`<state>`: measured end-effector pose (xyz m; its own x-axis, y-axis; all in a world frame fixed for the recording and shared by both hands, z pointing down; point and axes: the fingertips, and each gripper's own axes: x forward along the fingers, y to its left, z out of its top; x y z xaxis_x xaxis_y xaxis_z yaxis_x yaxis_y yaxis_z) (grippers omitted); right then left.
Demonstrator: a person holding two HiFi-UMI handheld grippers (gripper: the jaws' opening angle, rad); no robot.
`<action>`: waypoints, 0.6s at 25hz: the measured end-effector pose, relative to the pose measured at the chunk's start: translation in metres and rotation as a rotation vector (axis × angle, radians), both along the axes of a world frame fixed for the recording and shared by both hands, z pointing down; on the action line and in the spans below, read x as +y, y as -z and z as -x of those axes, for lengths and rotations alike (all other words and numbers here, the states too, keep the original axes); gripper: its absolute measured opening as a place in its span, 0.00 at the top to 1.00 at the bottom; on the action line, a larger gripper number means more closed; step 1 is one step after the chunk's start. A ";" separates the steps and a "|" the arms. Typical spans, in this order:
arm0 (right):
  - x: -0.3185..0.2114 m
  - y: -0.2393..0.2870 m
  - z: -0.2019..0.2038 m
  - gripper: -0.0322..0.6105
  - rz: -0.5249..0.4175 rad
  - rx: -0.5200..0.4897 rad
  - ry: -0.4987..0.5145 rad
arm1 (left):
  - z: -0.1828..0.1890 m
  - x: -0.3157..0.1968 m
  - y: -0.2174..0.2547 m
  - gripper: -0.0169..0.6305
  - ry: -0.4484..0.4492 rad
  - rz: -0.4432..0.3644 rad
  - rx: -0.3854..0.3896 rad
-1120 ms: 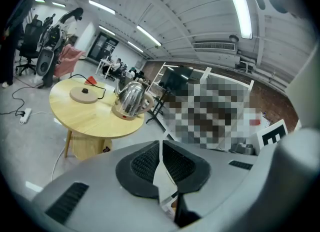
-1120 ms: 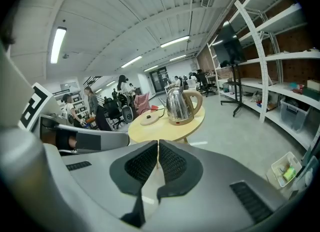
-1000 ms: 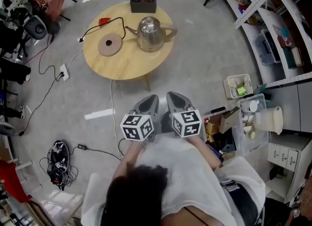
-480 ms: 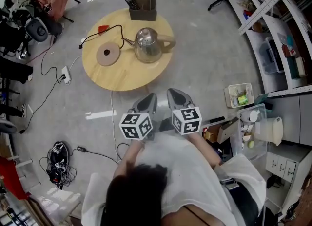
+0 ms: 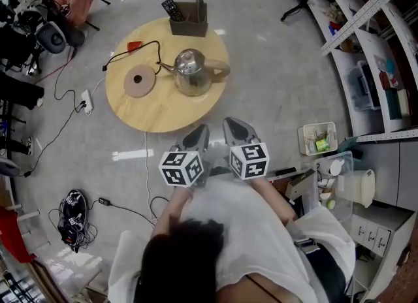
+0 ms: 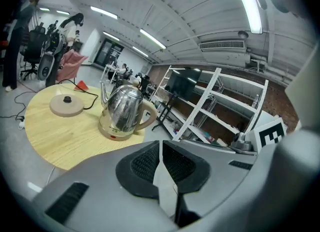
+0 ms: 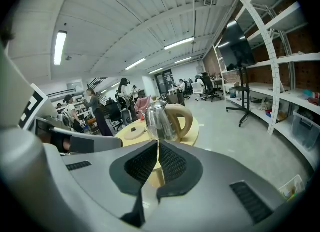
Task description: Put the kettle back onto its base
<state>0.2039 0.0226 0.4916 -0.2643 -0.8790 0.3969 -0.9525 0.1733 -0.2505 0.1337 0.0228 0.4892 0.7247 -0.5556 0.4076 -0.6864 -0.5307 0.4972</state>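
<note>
A shiny steel kettle [image 5: 191, 72] with a tan handle stands on the round wooden table [image 5: 163, 109], to the right of its round tan base [image 5: 138, 80]. The base's black cord runs off to the upper left. The kettle [image 6: 122, 112] and base [image 6: 67, 104] also show in the left gripper view, and the kettle [image 7: 161, 121] fills the middle of the right gripper view. My left gripper [image 5: 197, 140] and right gripper [image 5: 233, 130] hang side by side over the floor, short of the table's near edge. Both are shut with nothing between the pads.
A dark box [image 5: 188, 18] holding remote controls sits at the table's far edge. A power strip [image 5: 86, 98] and cables lie on the floor at left. Storage bins [image 5: 319, 138] and shelving [image 5: 372, 47] crowd the right side. People stand far off in the right gripper view.
Both grippers have come closer to the table, which now sits lower in the head view. Kettle and base have not moved on the tabletop. The jaws stay shut.
</note>
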 end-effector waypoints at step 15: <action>-0.018 -0.006 -0.026 0.91 -0.006 -0.002 0.022 | -0.024 -0.019 -0.005 0.91 0.038 0.012 0.013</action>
<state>0.2296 0.0045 0.4975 -0.2848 -0.8752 0.3911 -0.9479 0.1962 -0.2511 0.1573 0.0038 0.4941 0.7086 -0.5780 0.4048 -0.6993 -0.4984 0.5124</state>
